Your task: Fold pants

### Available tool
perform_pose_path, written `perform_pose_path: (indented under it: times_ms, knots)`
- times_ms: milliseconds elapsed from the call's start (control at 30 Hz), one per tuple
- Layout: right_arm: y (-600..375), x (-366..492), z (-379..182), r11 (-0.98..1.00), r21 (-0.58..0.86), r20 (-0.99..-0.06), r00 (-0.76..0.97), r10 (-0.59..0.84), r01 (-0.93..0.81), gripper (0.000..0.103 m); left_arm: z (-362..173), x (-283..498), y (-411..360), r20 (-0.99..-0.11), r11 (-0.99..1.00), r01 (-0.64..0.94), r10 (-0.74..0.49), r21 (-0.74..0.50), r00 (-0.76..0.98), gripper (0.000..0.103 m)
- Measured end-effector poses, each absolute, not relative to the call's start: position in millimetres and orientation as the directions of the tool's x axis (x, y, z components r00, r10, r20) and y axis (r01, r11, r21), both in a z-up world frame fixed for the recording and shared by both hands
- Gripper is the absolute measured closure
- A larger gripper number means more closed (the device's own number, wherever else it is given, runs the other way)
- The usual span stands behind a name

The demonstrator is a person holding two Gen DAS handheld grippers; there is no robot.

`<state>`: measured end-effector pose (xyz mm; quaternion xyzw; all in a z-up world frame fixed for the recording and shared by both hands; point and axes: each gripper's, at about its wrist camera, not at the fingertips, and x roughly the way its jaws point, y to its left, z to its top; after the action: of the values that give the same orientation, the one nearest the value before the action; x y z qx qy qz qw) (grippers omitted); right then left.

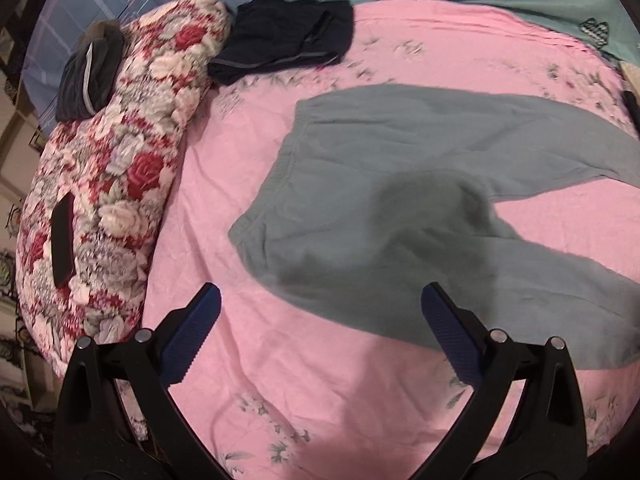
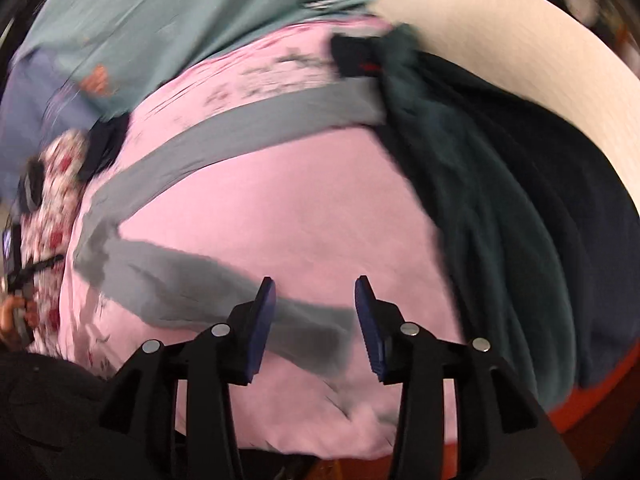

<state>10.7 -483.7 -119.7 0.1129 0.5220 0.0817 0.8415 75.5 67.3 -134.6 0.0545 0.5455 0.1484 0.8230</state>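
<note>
Grey-green pants [image 1: 400, 168] lie spread flat on the pink bedsheet [image 1: 304, 392], waistband to the left and both legs running off to the right. My left gripper [image 1: 320, 290] hovers over the lower waist corner with its jaws wide open and nothing between them. In the blurred right wrist view the pants [image 2: 248, 128] form a V, and the end of the nearer leg [image 2: 312, 336] lies under my right gripper [image 2: 315, 282]. Its jaws stand partly open, with the pads clear of the cloth.
A rolled floral quilt [image 1: 120, 184] lies along the left, with a dark phone [image 1: 63, 240] and a grey garment [image 1: 92, 76] on it. Dark shorts [image 1: 288, 48] sit beyond the waistband. A pile of dark clothes [image 2: 500, 200] and a cream pillow [image 2: 500, 48] lie at the right.
</note>
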Motion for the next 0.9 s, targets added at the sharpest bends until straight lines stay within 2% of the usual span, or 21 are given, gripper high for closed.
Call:
perform_pose_path:
  times_ms: [67,133,333,367,400,433,467,567,733,800,900]
  knots:
    - [-454,37,-130,0.964,0.211,-0.886,0.385,0.258,-0.162,0.061,-136,71,66,-0.894,0.954,-0.205,0.282,0.221,0.349,0.002]
    - [-440,58,-151,0.959,0.117,-0.933,0.301,0.195,-0.257,0.062,-135,66,59,-0.894,0.954,-0.205,0.279,0.218,0.351,0.002]
    - [-451,60,-197,0.92,0.142,-0.989,-0.014,0.148,-0.366,0.065,-132,50,35,-0.887,0.952,-0.193,0.294,0.238,0.355,0.002]
    - [-450,54,-197,0.913,0.139,-0.99,-0.02,0.142,-0.383,0.065,-133,48,32,-0.888,0.951,-0.196,0.295,0.238,0.352,0.002]
    - [-450,51,-195,0.909,0.137,-0.99,-0.016,0.142,-0.394,0.075,-133,47,30,-0.89,0.951,-0.2,0.293,0.235,0.35,0.002]
    - [-450,48,-193,0.903,0.146,-0.989,-0.029,0.146,-0.404,0.095,-133,46,28,-0.892,0.952,-0.203,0.29,0.23,0.346,0.002]
    - [-451,46,-189,0.9,0.147,-0.989,-0.03,0.148,-0.411,0.097,-133,45,25,-0.893,0.952,-0.205,0.289,0.229,0.344,0.002]
    - [-460,46,-162,0.903,0.084,-0.988,0.081,0.13,-0.42,0.098,-130,45,17,-0.89,0.951,-0.198,0.295,0.237,0.348,0.002]
    - [-485,66,-121,0.966,-0.017,-0.936,0.343,0.074,-0.257,0.098,-125,46,12,-0.879,0.947,-0.192,0.311,0.256,0.362,0.002]
    - [-487,66,-141,0.976,-0.017,-0.947,0.317,0.054,-0.215,0.097,-127,45,13,-0.878,0.945,-0.183,0.32,0.27,0.357,0.002]
    - [-471,76,-171,0.973,-0.171,-0.959,0.254,-0.128,-0.157,0.091,-127,40,19,-0.868,0.937,-0.178,0.345,0.299,0.356,0.002]
